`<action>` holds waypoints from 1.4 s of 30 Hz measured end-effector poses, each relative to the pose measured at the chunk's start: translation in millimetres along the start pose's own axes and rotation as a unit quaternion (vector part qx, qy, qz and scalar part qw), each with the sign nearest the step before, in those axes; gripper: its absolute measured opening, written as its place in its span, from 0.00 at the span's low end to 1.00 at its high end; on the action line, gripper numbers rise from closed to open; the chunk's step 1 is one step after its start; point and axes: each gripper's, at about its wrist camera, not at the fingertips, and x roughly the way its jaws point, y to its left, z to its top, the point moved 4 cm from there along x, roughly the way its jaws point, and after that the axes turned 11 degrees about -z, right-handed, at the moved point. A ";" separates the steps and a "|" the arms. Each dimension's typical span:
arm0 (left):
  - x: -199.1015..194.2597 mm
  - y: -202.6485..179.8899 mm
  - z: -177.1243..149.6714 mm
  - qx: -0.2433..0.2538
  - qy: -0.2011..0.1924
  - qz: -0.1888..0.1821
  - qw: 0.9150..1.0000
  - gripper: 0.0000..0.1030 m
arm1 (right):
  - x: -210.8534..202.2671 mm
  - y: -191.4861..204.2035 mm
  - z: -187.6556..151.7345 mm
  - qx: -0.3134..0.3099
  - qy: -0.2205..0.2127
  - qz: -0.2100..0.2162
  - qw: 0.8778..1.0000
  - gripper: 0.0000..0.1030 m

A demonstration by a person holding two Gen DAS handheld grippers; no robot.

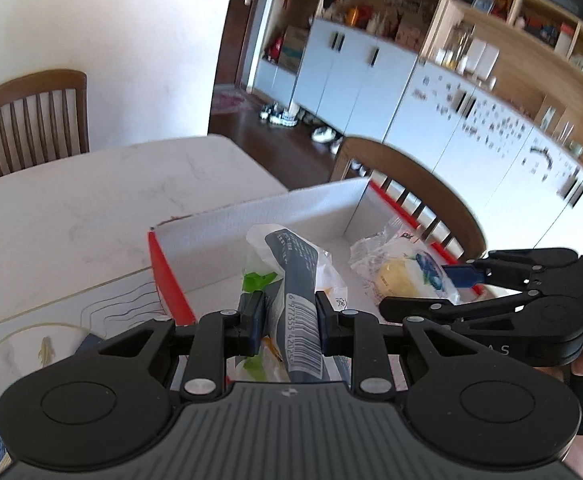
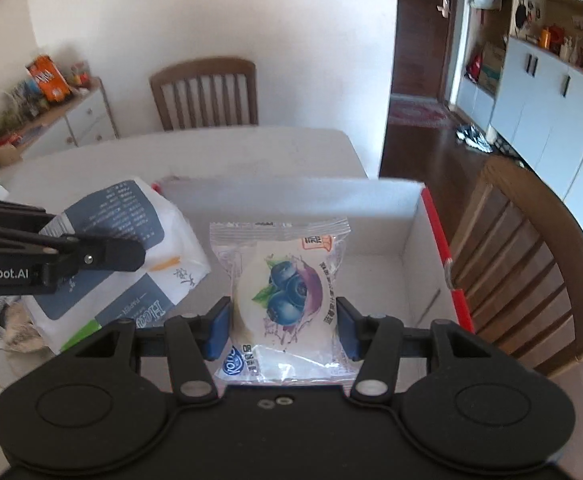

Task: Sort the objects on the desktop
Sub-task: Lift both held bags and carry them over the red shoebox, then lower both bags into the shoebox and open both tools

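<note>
My left gripper (image 1: 287, 322) is shut on a white and dark blue tissue pack (image 1: 297, 280) and holds it over the open white box with red outer sides (image 1: 251, 224). The pack also shows in the right wrist view (image 2: 131, 248), with the left gripper (image 2: 123, 256) on it. My right gripper (image 2: 283, 326) is shut on a clear blueberry snack packet (image 2: 287, 292) and holds it over the same box (image 2: 411, 240). In the left wrist view the packet (image 1: 403, 268) sits between the right gripper's fingers (image 1: 463, 274).
The box stands on a white marble table (image 1: 91, 208) near its right edge. A wooden chair (image 2: 531, 264) stands close on the right of the box, another chair (image 2: 205, 96) at the table's far side. A placemat with line drawings (image 1: 71, 320) lies left of the box.
</note>
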 end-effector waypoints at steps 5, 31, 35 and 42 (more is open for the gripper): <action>37.6 5.2 4.8 0.002 0.033 0.006 0.999 0.24 | 24.4 -13.1 -7.5 -0.006 0.032 -0.003 0.999 0.51; 122.9 13.4 -5.9 0.056 0.178 0.057 0.981 0.24 | 85.1 0.9 -24.5 -0.110 0.130 -0.016 0.985 0.51; 123.0 13.5 -9.3 0.060 0.188 0.056 0.979 0.24 | 86.9 2.4 -24.2 -0.114 0.142 -0.012 0.983 0.51; 117.6 14.5 -11.3 0.057 0.183 0.056 0.980 0.24 | 86.4 0.6 -22.3 -0.121 0.151 -0.006 0.981 0.57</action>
